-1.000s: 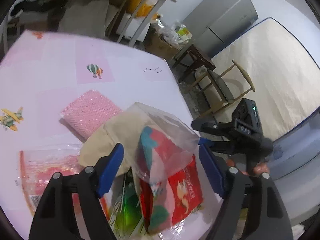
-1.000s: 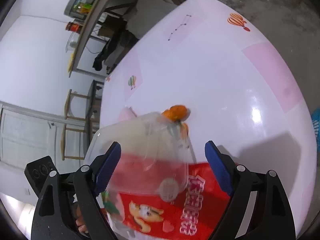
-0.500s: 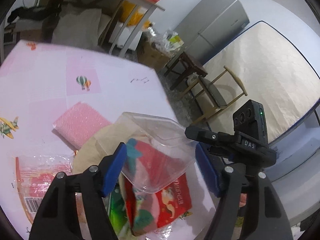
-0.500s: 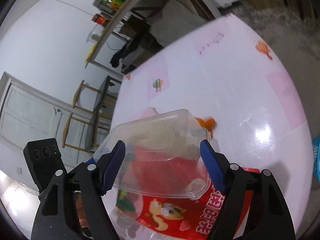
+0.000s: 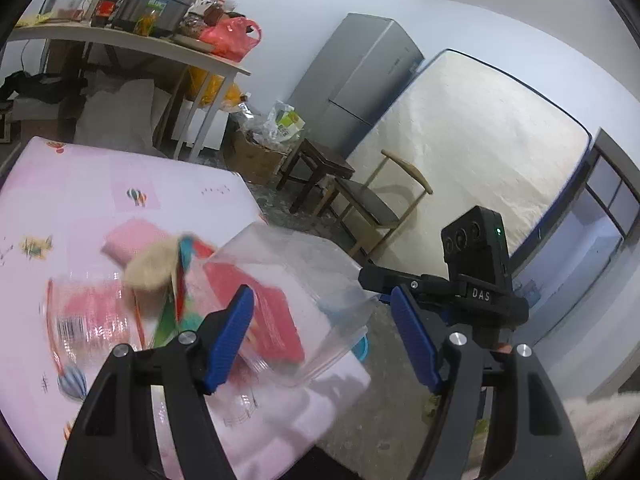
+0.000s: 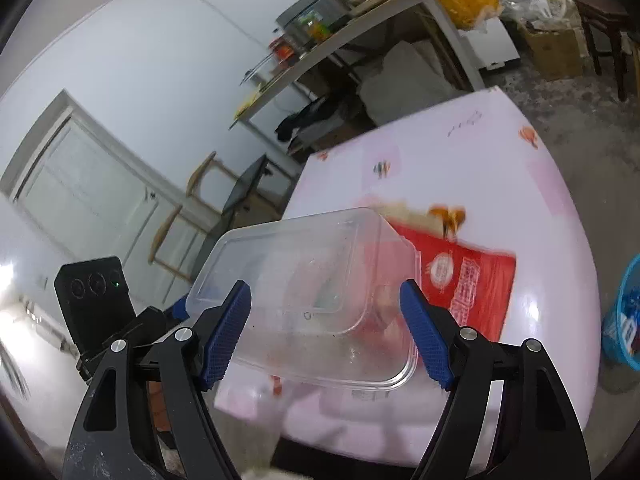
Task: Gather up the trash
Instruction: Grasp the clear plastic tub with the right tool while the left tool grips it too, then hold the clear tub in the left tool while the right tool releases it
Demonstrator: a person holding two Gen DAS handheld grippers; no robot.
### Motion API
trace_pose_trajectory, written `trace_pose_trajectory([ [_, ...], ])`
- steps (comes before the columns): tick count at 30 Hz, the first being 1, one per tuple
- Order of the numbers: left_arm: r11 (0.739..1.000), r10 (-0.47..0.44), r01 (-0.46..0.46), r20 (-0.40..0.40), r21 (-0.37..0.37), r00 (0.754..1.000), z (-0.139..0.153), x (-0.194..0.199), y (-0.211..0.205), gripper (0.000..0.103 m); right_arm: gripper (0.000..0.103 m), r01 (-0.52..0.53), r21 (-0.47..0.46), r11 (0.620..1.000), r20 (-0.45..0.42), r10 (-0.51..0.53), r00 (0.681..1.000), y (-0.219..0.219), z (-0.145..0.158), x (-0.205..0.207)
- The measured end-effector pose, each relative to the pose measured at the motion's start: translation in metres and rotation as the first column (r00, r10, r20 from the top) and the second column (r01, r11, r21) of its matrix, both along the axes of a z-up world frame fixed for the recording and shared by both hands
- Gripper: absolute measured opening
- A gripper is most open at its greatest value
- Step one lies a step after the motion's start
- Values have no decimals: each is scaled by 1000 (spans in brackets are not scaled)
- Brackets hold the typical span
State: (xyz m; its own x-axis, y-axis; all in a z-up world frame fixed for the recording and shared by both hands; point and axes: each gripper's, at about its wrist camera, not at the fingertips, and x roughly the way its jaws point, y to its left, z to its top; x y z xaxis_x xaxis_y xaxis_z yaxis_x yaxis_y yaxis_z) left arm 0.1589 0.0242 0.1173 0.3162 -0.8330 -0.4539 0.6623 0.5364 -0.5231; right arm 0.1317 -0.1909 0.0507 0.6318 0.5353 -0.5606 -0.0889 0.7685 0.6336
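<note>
A clear plastic food container (image 5: 296, 292) is held up off the pink table (image 5: 80, 184) between both grippers. My left gripper (image 5: 324, 332) has its blue fingers spread around one end; it also shows in the right wrist view (image 6: 316, 280). My right gripper (image 6: 326, 332) straddles the other end with wide jaws. Whether the pads press on the container is unclear. A red snack wrapper (image 6: 460, 276), a beige paper scrap (image 5: 154, 264) and a clear red-printed bag (image 5: 86, 320) lie on the table, blurred. An orange peel (image 6: 448, 216) lies beyond the wrapper.
A pink sponge pad (image 5: 132, 238) lies on the table. A blue basket (image 6: 622, 316) stands on the floor to the right of the table. A wooden chair (image 5: 376, 200), a mattress (image 5: 472, 152) and a fridge (image 5: 360, 80) stand beyond the table edge.
Both grippers have risen and tilted up with the clear container, lifting it off the wrapper pile. The wrappers and paper stay on the table, now lower in view.
</note>
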Motion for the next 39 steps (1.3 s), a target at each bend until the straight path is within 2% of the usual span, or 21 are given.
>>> trace_pose_trajectory([
  [3, 1000, 11, -11, 14, 28, 1000, -10, -32, 5, 68, 73, -33, 20, 999, -65, 34, 997, 12, -22, -24],
  [5, 1000, 7, -7, -3, 29, 1000, -17, -52, 12, 68, 73, -51, 48, 998, -132, 57, 990, 19, -40, -37],
  [8, 1000, -4, 4, -53, 7, 999, -24, -72, 18, 68, 73, -62, 179, 982, -231, 103, 967, 20, -70, -54],
  [11, 1000, -27, 26, -74, -17, 997, -24, -86, 21, 68, 73, -50, 379, 924, -332, 186, 925, 25, -112, -64],
  [13, 998, -53, 51, -85, -31, 995, -26, -88, 16, 68, 69, -20, 494, 869, -379, 236, 894, 29, -138, -66],
  [14, 998, -58, 56, -91, -25, 994, -30, -88, 12, 68, 69, 1, 566, 825, -390, 266, 882, 31, -153, -65],
  [16, 998, -70, 69, -106, -9, 992, -39, -85, 0, 68, 69, 45, 604, 796, -404, 257, 878, 28, -166, -64],
  [20, 997, -52, 58, -134, 43, 990, -66, -76, -19, 68, 69, 128, 580, 805, -421, 161, 893, 7, -173, -63],
  [23, 999, -28, 33, -124, 38, 992, -70, -74, -10, 68, 69, 123, 511, 851, -404, 112, 908, -3, -161, -67],
  [25, 999, 24, -20, -95, 37, 995, -65, -75, 12, 68, 69, 100, 467, 879, -386, 100, 917, -5, -153, -71],
  [28, 991, 117, -112, -63, 72, 991, -61, -82, 58, 71, 70, 36, 394, 918, -350, 114, 930, -1, -143, -69],
  [31, 968, 177, -168, -33, 188, 984, -69, -94, 88, 73, 70, -59, 316, 947, -309, 161, 937, 11, -137, -62],
  [34, 951, 164, -139, -69, 275, 984, -83, -102, 96, 77, 73, -143, 240, 960, -267, 207, 941, 31, -122, -52],
  [39, 938, 185, -130, -144, 322, 972, -118, -98, 99, 78, 74, -200, 222, 954, -234, 251, 939, 52, -119, -49],
])
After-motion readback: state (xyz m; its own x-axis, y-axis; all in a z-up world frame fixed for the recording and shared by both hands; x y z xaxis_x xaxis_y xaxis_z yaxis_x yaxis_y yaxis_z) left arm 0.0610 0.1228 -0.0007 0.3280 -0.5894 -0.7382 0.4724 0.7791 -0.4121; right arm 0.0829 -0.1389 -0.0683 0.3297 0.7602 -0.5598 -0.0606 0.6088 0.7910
